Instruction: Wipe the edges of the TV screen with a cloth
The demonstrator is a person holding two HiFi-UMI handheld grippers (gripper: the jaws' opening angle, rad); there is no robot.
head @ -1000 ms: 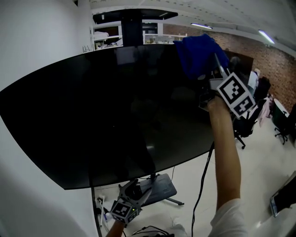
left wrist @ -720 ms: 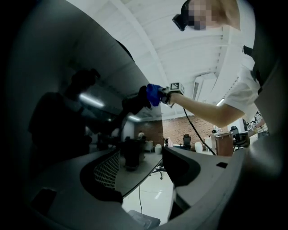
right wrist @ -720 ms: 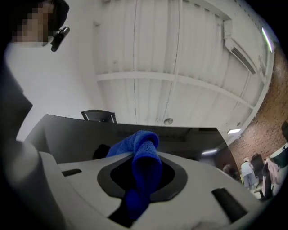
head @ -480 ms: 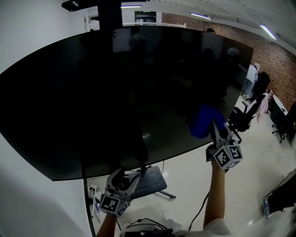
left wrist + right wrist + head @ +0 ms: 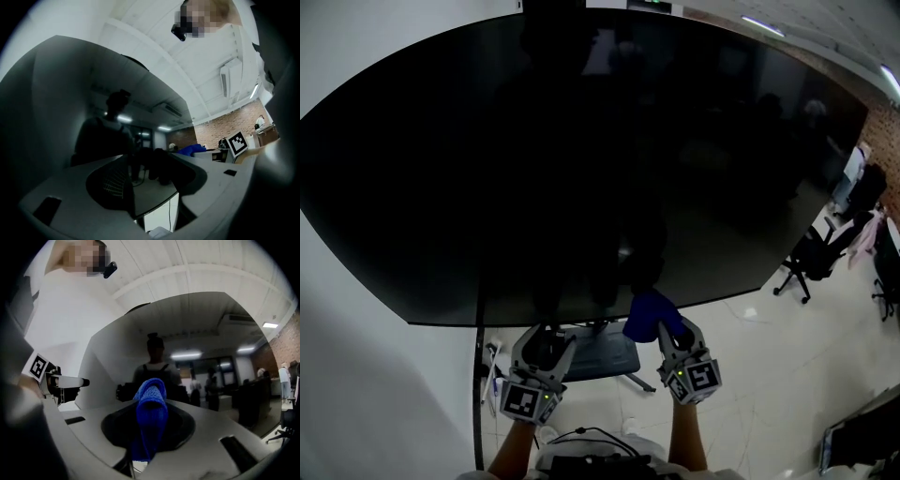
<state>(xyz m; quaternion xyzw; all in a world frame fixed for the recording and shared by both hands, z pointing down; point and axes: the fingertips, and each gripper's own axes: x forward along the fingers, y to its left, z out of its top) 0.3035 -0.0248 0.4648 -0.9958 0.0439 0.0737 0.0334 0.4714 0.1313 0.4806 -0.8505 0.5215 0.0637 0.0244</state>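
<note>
A blue cloth (image 5: pixel 649 314) is clamped in the right hand-held gripper (image 5: pixel 664 332) at the bottom edge of the big dark TV screen (image 5: pixel 581 159); the left hand-held gripper (image 5: pixel 546 339) hangs just below that edge, jaws apart and empty. Held by 1 narrow fold, the cloth could slip free, letting bare jaw tips scrape the panel. No brand or writing is readable, only 2 square markers.

— What kind of place is shown?
— An office is suggested: swivel chairs (image 5: pixel 809 255) are seen beside a large TV screen (image 5: pixel 581 141), with strip lights (image 5: pixel 763 25) overhead and a brick wall (image 5: pixel 228 123) behind.
</note>
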